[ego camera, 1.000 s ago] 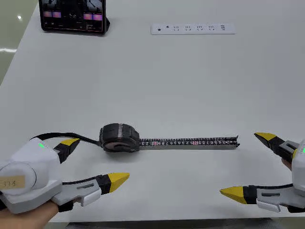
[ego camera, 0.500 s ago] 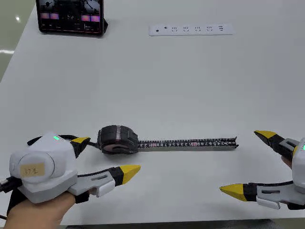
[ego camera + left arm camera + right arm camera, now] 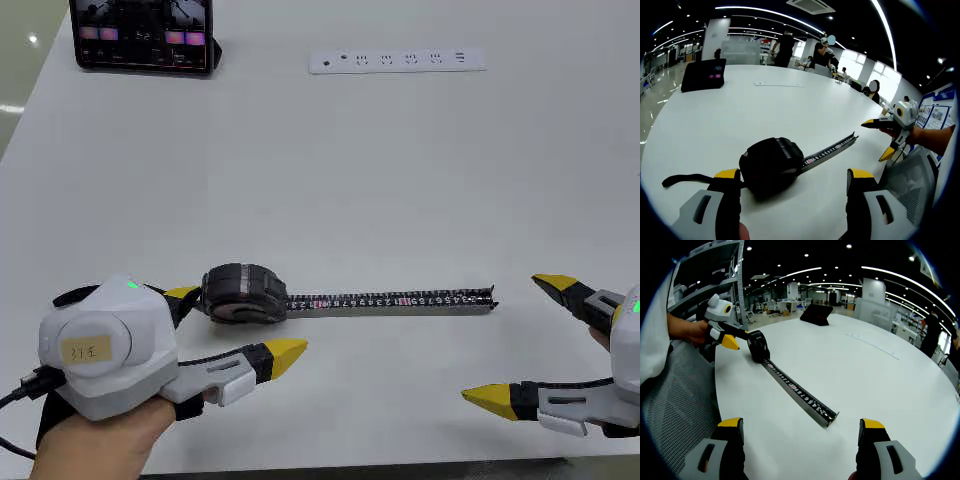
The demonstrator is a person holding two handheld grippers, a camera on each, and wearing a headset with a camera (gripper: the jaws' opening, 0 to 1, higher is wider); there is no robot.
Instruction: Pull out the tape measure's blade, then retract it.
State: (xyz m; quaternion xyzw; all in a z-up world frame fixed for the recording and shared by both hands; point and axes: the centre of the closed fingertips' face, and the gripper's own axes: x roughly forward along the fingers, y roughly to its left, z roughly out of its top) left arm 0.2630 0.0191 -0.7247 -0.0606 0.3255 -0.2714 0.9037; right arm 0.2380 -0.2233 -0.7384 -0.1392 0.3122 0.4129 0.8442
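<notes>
My left gripper (image 3: 243,320) is spread wide at the near left, and the tape measure (image 3: 243,293) lies on the table (image 3: 350,180) just beyond its tips. The blade (image 3: 390,300) lies pulled out to the right. My right gripper (image 3: 500,339) is also wide, near the blade's end but apart from it.

White table (image 3: 350,180), matte top. Power strip (image 3: 397,61) lies flat near the far edge; tablet (image 3: 140,33) stands propped well left of the power strip, screen lit with pink/purple tiles. Grey mesh chair (image 3: 680,395) sits off the near edge, across the table from the power strip.
</notes>
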